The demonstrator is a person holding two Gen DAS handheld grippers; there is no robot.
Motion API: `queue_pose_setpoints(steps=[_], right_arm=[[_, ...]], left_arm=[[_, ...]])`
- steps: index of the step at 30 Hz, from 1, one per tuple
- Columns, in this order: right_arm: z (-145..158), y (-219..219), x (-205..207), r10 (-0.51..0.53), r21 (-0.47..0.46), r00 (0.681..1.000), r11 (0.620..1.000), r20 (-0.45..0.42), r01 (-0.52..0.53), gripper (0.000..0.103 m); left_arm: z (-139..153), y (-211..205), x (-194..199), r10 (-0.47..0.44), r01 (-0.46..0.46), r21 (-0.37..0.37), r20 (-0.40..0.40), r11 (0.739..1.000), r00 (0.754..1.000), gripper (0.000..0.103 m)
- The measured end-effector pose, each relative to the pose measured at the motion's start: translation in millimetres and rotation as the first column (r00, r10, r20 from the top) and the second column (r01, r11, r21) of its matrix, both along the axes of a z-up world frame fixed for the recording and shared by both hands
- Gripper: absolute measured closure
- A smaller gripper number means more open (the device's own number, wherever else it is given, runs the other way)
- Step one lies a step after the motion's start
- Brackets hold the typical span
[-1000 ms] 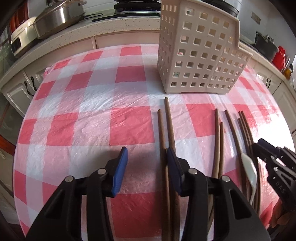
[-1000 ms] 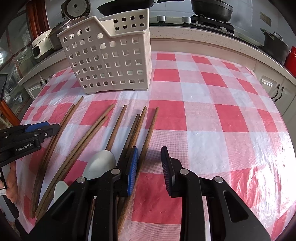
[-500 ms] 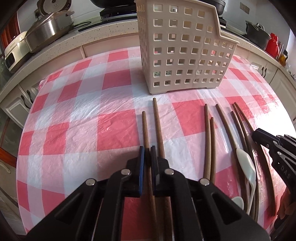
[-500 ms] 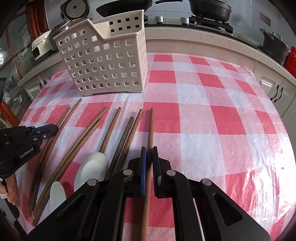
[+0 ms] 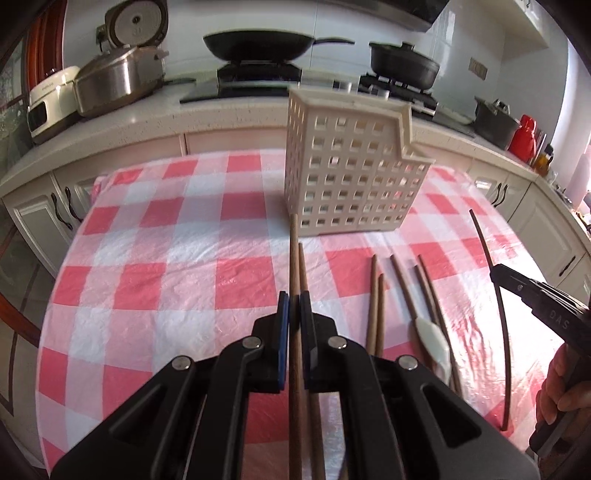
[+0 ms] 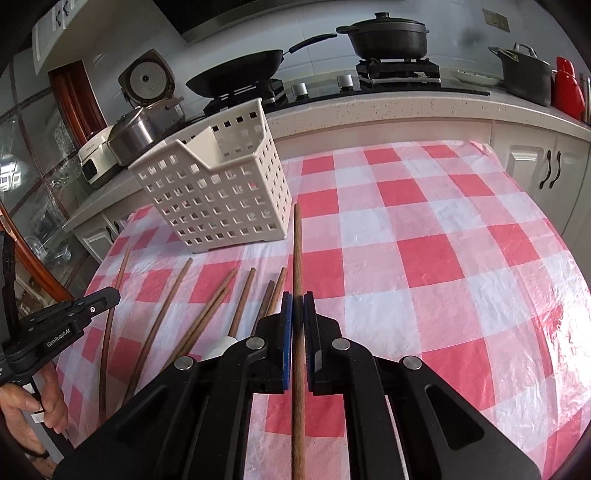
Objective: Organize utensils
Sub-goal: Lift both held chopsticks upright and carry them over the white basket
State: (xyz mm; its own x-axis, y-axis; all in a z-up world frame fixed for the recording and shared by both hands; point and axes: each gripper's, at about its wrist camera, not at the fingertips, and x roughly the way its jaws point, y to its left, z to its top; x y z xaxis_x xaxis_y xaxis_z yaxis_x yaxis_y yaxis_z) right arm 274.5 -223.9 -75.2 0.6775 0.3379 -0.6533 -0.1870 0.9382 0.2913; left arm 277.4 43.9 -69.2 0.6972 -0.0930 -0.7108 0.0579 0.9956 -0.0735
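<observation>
My left gripper (image 5: 294, 308) is shut on a brown chopstick (image 5: 294, 254) that points at the perforated cream basket (image 5: 351, 173). A second chopstick (image 5: 303, 273) runs right beside it. My right gripper (image 6: 297, 301) is shut on another chopstick (image 6: 297, 251), held off the cloth beside the basket (image 6: 218, 192). The right gripper (image 5: 496, 271) shows at the right edge of the left wrist view with its chopstick (image 5: 484, 243) raised. At the left edge of the right wrist view, the left gripper (image 6: 112, 293) shows. More chopsticks (image 5: 375, 295) and a white spoon (image 5: 432, 336) lie between the two grippers.
The table wears a red and white checked cloth (image 6: 424, 258). Behind it runs a kitchen counter (image 5: 221, 122) with a stove, a wok (image 5: 258, 46), pots and a rice cooker (image 5: 133, 26). Bare cloth lies to the left of the basket in the left wrist view.
Both grippers went from open to shut, each on one chopstick. Both then rose and tipped up, lifting their chopsticks off the cloth.
</observation>
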Motion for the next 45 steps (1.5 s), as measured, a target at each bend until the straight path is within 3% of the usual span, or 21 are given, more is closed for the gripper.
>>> queue_pose_setpoints(steps=[6,12,20,29,35,39,45], right_arm=[[30,0,-23,0.010,-0.036,0.994,0.999,0.105,-0.006,0.097],[49,2,-52,0.029,-0.069,0.979,0.998,0.201,-0.016,0.097],[73,5,-89,0.053,-0.116,0.948,0.993,0.314,-0.017,0.097],[81,2,-104,0.055,-0.114,0.938,0.993,0.344,-0.016,0.097],[85,3,-110,0.065,-0.126,0.929,0.992,0.365,-0.020,0.097],[85,4,-107,0.067,-0.127,0.929,0.992,0.365,-0.022,0.097],[94,6,-88,0.069,-0.122,0.920,0.992,0.386,-0.023,0.097]], left_arm=[[30,6,-31,-0.005,0.007,-0.013,0.095,1.000,0.995,0.097],[52,7,-75,-0.004,0.006,-0.006,0.227,1.000,0.974,0.097],[64,13,-115,0.016,-0.010,-0.022,0.299,1.000,0.954,0.097],[80,21,-140,0.060,-0.049,-0.039,0.398,0.998,0.915,0.097],[80,14,-143,0.057,-0.056,-0.013,0.417,0.998,0.907,0.097],[84,10,-141,0.052,-0.056,-0.003,0.430,0.998,0.902,0.097],[107,2,-123,0.038,-0.055,0.021,0.491,0.998,0.870,0.097]])
